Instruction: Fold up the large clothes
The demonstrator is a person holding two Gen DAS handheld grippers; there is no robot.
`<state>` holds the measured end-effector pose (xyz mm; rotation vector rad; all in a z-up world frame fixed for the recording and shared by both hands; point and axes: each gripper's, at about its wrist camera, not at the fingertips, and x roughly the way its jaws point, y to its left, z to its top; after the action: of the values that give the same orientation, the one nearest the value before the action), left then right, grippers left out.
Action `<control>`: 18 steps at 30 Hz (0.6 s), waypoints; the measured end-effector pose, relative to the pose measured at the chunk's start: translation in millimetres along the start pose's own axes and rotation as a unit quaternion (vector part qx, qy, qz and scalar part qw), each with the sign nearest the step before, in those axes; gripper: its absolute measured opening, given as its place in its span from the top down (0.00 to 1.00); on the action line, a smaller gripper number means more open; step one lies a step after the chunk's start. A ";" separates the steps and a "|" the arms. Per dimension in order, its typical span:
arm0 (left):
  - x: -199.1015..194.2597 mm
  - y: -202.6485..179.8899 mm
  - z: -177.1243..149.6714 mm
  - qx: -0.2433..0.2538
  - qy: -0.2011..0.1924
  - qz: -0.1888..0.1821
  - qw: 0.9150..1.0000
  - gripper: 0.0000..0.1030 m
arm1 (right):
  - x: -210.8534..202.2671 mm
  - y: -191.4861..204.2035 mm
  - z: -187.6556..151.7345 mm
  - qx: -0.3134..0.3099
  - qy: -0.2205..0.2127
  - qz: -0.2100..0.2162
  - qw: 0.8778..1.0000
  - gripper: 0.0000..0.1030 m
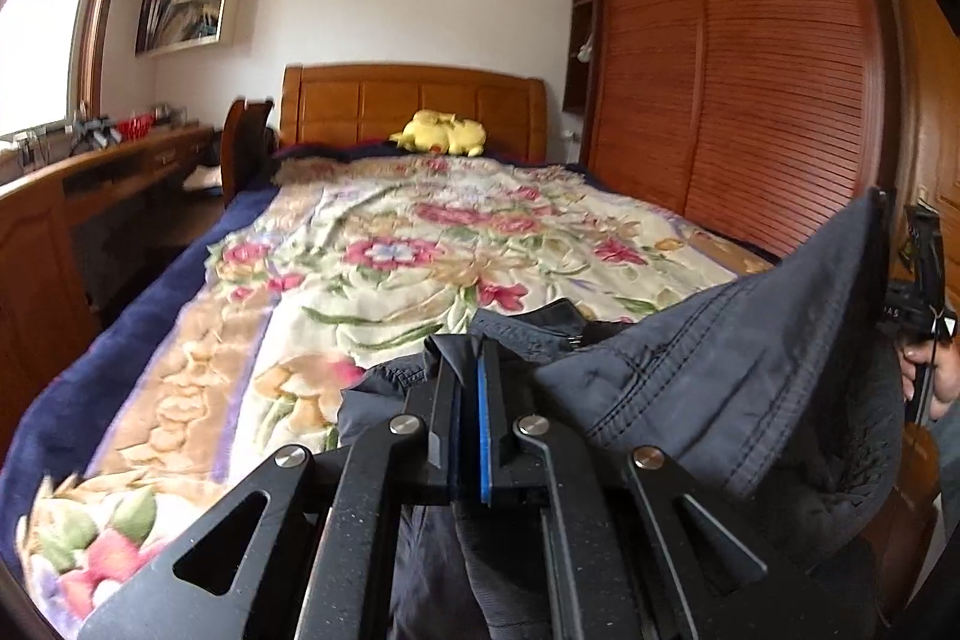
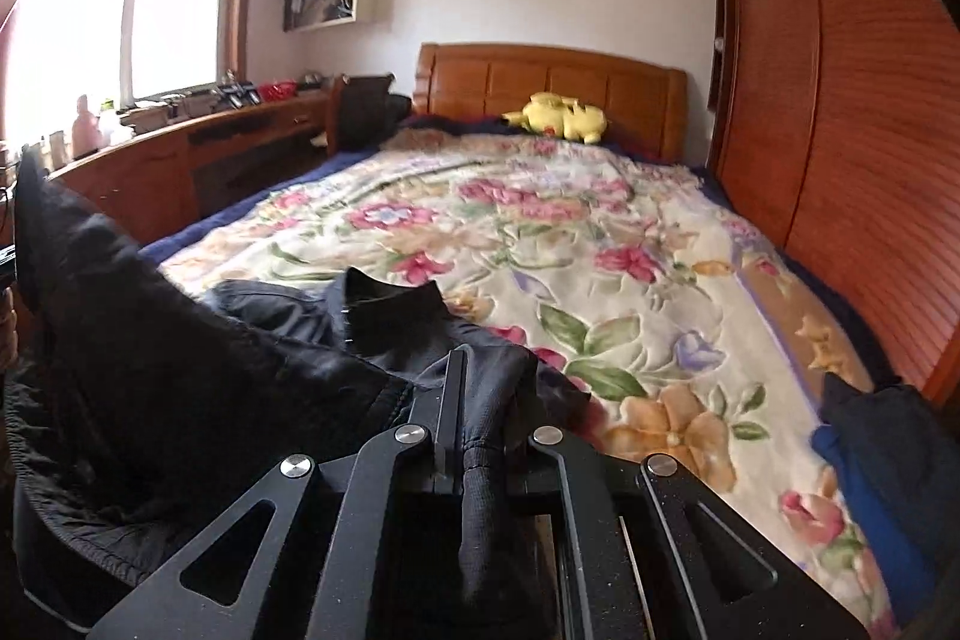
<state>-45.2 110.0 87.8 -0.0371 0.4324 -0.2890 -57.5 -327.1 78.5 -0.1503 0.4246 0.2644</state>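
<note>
Nearest the left camera, the left gripper [image 1: 471, 400] has its black fingers pressed together on a fold of the dark navy quilted jacket [image 1: 720, 376], blue pad facing showing along one finger. From that pinch the jacket climbs to the right in a stitched, taut edge, up to a peak where the other tool, seen at the picture's edge, holds it; a few white letters show on that tool, too small to read.

In the right wrist view, the right gripper [image 2: 474, 400] is clamped on a bunched ribbed piece of the same jacket [image 2: 180, 340], which runs back between the fingers. The garment spreads to the left of the tool and rises to a far-left point, its collar standing just ahead of the fingertips.

Beyond both tools lies the cream floral blanket [image 1: 384, 244] covering the bed. Farther off, a yellow plush toy [image 1: 441, 133] rests against the wooden headboard [image 1: 360, 94].
</note>
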 end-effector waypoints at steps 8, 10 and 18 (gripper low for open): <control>92.3 24.0 11.0 -0.007 0.047 0.023 0.999 0.96 | 113.9 -31.6 38.2 0.046 0.030 0.015 0.998 0.94; 110.7 28.5 13.5 -0.006 0.058 0.024 0.998 0.96 | 135.8 -38.1 46.7 0.057 0.034 0.026 0.997 0.94; 157.8 44.3 41.0 0.000 0.074 0.026 0.997 0.96 | 197.6 -38.1 82.1 0.043 0.032 0.014 0.998 0.94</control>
<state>120.7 106.6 56.4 -0.0044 0.5805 -0.2417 158.5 -303.5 71.8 -0.0691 0.5001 0.2684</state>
